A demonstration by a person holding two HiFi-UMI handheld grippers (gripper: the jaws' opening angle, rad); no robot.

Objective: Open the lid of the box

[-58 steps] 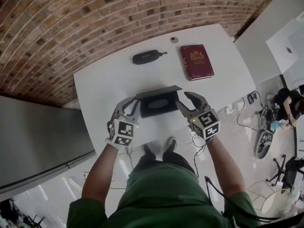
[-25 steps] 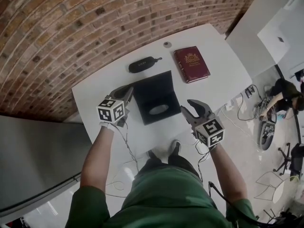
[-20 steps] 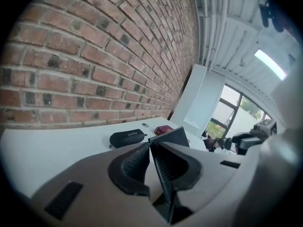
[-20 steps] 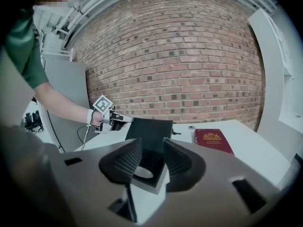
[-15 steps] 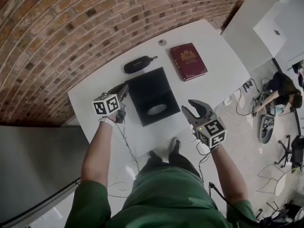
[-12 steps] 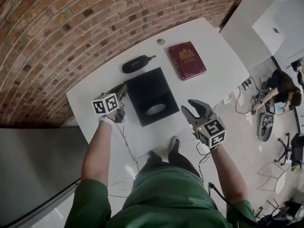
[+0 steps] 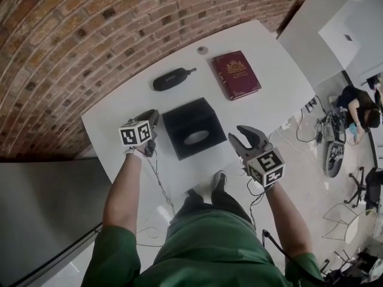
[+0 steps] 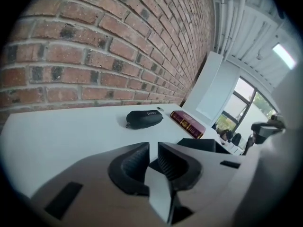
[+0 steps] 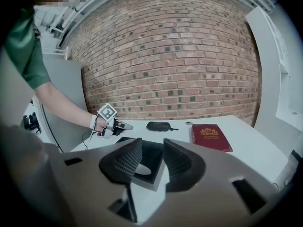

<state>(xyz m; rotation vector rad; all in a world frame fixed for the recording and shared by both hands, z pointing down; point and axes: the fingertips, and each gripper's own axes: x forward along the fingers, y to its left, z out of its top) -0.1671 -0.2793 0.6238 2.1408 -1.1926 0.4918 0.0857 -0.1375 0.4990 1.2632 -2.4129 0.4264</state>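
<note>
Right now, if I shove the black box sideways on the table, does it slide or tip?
Probably slides: the black box sits flat on a broad base on a smooth white table. Likely light for its size, since the oval hole in its top suggests a hollow shell.

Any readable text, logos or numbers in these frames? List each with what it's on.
Nothing legible enough to quote.
Black case: short white word on top, too small to read.
Red book: gold crest on the cover, lettering below it too blurred to read.
Marker cubes: black-and-white squares only, no letters.
Black box: no print seen.
</note>
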